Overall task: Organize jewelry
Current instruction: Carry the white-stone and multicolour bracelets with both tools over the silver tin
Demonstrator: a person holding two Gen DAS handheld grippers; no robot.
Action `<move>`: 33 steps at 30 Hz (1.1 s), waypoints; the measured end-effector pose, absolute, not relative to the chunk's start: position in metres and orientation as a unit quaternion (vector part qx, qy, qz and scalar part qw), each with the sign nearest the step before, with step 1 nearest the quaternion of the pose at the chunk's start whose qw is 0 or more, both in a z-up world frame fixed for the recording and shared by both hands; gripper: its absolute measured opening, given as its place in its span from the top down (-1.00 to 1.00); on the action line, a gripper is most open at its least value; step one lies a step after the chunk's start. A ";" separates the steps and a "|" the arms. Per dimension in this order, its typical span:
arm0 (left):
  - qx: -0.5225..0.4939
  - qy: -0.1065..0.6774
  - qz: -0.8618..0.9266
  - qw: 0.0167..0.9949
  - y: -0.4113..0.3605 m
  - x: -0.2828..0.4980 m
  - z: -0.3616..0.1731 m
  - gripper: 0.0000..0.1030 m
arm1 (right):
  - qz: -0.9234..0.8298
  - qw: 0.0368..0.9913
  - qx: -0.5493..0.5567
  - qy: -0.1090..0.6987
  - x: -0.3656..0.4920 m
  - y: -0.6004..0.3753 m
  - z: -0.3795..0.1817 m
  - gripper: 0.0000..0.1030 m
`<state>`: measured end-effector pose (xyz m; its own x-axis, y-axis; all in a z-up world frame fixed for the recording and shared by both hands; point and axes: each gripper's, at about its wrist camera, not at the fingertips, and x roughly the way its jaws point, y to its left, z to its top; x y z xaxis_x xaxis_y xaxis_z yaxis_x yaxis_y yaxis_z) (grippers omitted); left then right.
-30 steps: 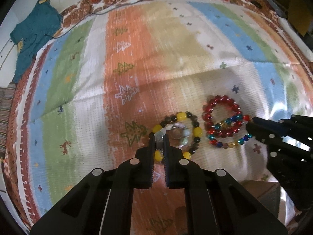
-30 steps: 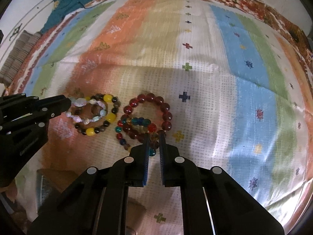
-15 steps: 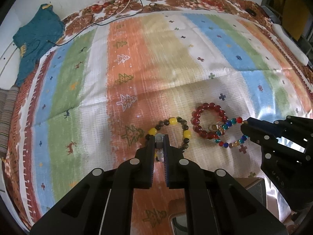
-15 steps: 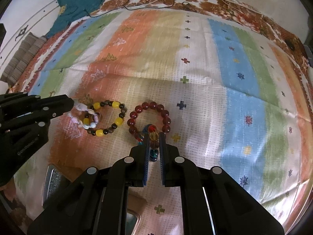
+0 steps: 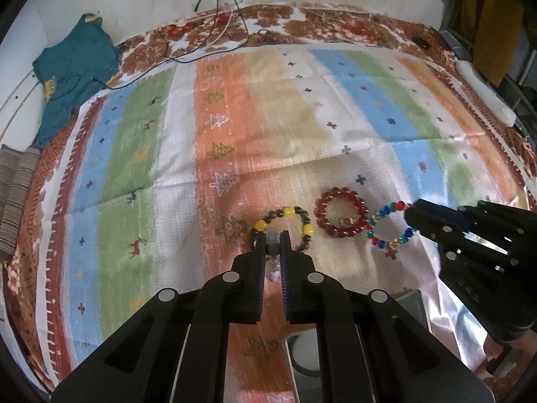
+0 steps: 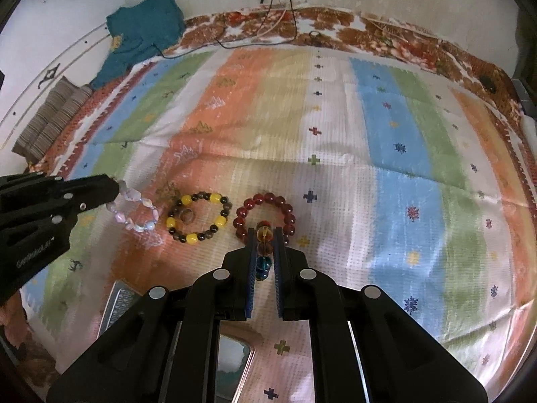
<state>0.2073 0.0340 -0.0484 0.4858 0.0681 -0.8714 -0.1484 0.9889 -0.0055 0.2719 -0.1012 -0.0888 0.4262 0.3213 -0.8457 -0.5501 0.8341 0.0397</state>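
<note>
Our left gripper (image 5: 274,252) and right gripper (image 6: 265,248): matte black, angular, silver round screws; blue ribbed pads (image 6: 251,278); white lettering at 8 o'clock.

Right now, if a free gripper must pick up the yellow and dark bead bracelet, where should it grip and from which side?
Probably pinch the near arc of the yellow and dark bead bracelet from above, one finger inside the loop. It lies flat on the striped cloth, apart from the red bead bracelet; a ring sits inside, toward its left.
</note>
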 end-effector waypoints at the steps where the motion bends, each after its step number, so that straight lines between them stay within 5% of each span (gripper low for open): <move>1: -0.039 0.500 0.061 0.863 0.032 0.204 -0.046 0.85 | 0.263 0.838 -0.123 0.462 0.270 -0.101 -0.086 0.80; 33: -0.049 0.430 0.019 0.901 0.002 0.125 0.010 0.85 | 0.287 0.868 -0.119 0.388 0.209 -0.117 -0.036 0.80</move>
<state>0.1251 0.0019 0.0099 0.6292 -0.0076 -0.7772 -0.0764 0.9945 -0.0716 0.2091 -0.1170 -0.0361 0.5345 0.4060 -0.7412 -0.5908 0.8067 0.0158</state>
